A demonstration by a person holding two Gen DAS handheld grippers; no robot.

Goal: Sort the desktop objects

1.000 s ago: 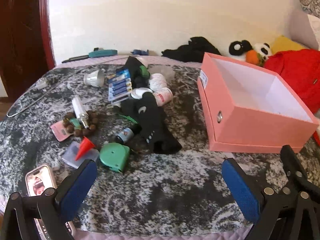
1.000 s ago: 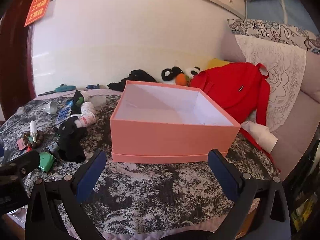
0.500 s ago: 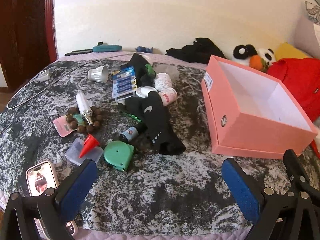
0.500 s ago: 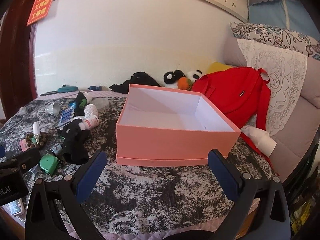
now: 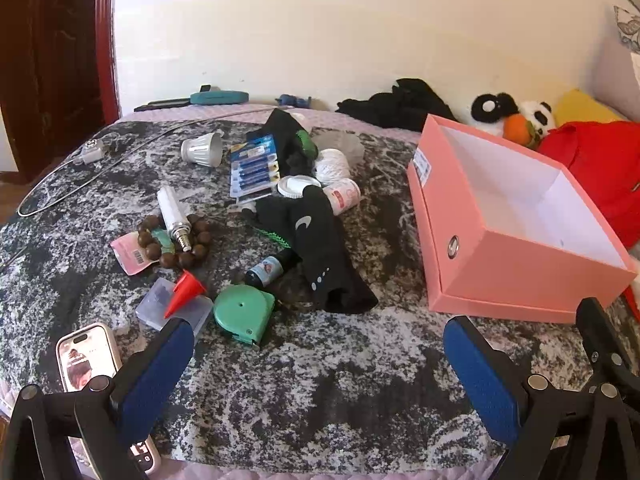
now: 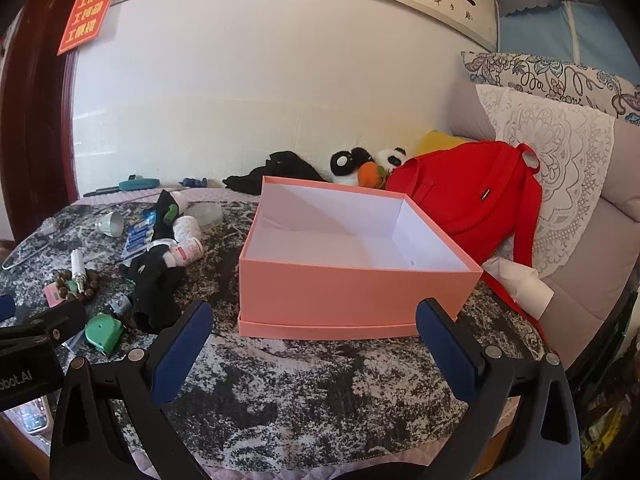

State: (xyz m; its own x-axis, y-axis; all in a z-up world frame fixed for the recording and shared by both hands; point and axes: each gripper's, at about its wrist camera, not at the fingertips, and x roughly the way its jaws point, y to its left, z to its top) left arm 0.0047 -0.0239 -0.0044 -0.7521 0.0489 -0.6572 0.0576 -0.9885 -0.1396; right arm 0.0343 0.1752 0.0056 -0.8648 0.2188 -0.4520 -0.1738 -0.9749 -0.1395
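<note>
Left gripper was held wide apart, empty. Flat green plastic tape measure lay just ahead: judged light, rigid, best pinched across flat faces. Empty pink cardboard box sat right. Right gripper was spread, empty.

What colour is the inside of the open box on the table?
White inside the box, with salmon-pink outer walls; the right wrist view shows it best.

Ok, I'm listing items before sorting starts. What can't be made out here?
- Phone: left wrist view, lower part behind the left hand-held gripper.
- Small bottle: label too small; its end under the black sock.
- Pink box: near floor hidden by its front wall, right wrist view.
</note>
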